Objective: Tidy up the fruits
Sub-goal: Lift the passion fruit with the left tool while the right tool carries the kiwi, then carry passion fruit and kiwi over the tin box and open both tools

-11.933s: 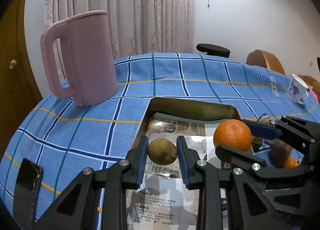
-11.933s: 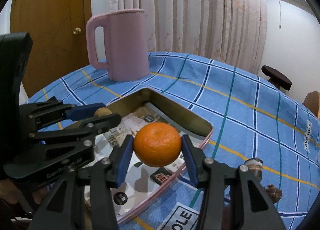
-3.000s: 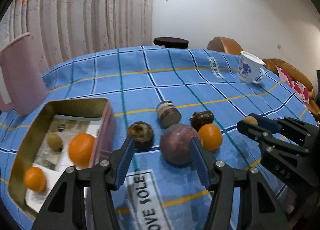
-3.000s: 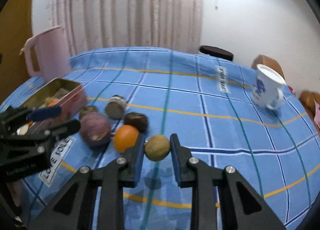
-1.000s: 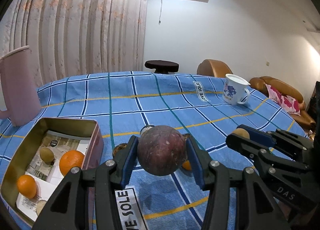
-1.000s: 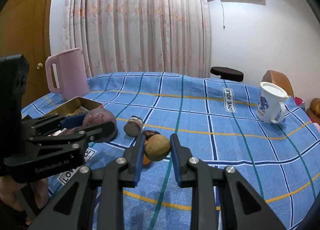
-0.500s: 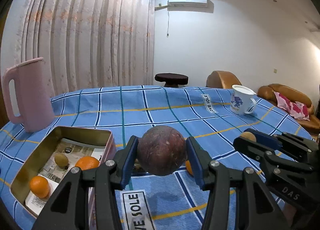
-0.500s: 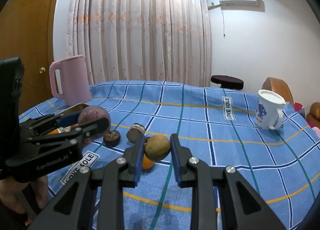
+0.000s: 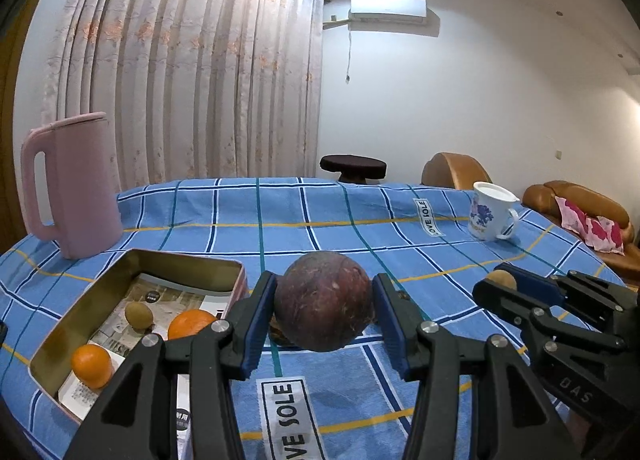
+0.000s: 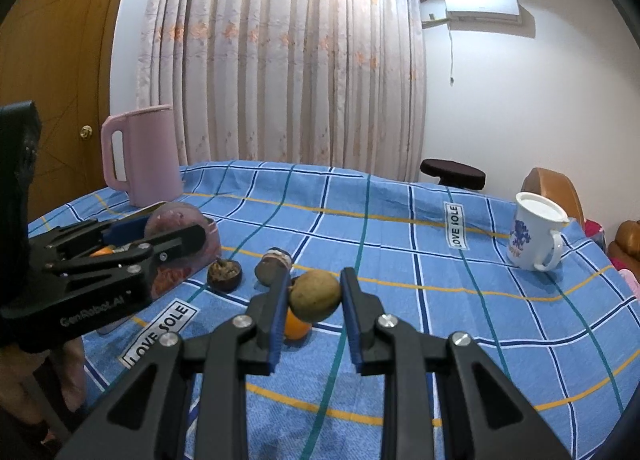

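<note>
My left gripper [image 9: 324, 306] is shut on a large round dark purple fruit [image 9: 323, 300] and holds it above the blue checked cloth, just right of the metal tin [image 9: 188, 260]. The tin holds two oranges [image 9: 92, 365] and a small brown-green fruit [image 9: 138, 315]. My right gripper [image 10: 314, 296] is shut on a small brown-green fruit [image 10: 315, 295], held above the cloth. Under it on the cloth lie an orange [image 10: 296, 326], a halved dark fruit [image 10: 225, 271] and a dark brown fruit [image 10: 273, 265]. The right gripper also shows in the left wrist view [image 9: 500, 284].
A pink jug [image 9: 74, 184] stands at the back left behind the tin. A white mug with a blue pattern [image 9: 490, 216] stands at the back right. Chairs and a dark stool [image 9: 354, 166] are beyond the table's far edge.
Both grippers have risen and tilted up with their fruits still held. The left one has shifted slightly toward the tin, which now shows closer in its view.
</note>
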`<state>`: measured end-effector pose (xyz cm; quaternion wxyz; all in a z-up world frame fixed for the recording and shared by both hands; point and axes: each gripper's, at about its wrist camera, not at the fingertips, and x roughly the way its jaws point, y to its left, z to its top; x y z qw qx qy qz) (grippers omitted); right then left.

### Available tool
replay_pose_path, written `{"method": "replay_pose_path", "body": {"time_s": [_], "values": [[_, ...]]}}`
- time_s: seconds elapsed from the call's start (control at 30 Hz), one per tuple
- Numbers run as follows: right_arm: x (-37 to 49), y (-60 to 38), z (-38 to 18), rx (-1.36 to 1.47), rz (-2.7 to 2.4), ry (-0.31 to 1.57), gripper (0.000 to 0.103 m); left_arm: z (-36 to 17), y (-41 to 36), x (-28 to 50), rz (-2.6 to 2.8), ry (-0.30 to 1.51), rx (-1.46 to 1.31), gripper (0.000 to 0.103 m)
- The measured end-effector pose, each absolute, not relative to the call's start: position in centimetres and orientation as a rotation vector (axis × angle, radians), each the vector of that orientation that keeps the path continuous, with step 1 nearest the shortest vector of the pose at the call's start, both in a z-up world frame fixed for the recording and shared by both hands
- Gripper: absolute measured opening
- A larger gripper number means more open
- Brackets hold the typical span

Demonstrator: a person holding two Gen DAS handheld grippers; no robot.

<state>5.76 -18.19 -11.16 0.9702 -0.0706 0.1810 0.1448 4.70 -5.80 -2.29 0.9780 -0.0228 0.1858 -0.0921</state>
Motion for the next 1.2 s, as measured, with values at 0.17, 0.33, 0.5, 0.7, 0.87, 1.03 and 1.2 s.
{"method": "replay_pose_path", "body": {"time_s": [0.17, 0.33, 0.5, 0.7, 0.87, 1.03, 1.2], "values": [[5.8, -17.8, -11.2, -0.164, 0.293, 0.382, 0.028, -2.4, -5.5, 4.6, -0.179, 0.381, -0.046, 0.051], [6.4, -16.3, -11.1, -0.168, 0.326, 0.41, 0.029, -2.1, -3.6, 4.6, -0.122, 0.411, -0.054, 0.051], [6.9, -12.4, -9.4, -0.16, 0.456, 0.4, 0.028, -0.7, 0.5, 4.5, -0.024, 0.407, -0.072, 0.051], [7.8, -6.5, -8.4, -0.201, 0.585, 0.389, 0.029, -0.7, 5.3, 5.2, 0.075, 0.472, -0.076, 0.051], [8.7, -2.5, -9.1, -0.23, 0.653, 0.418, 0.029, -1.6, 7.8, 5.9, 0.101, 0.532, -0.086, 0.052], [9.2, -0.4, -10.5, -0.238, 0.688, 0.458, 0.029, -2.3, 8.9, 6.2, 0.115, 0.56, -0.08, 0.052], [9.6, 0.5, -11.7, -0.259, 0.692, 0.487, 0.029, -2.9, 9.2, 6.4, 0.118, 0.578, -0.073, 0.052]]}}
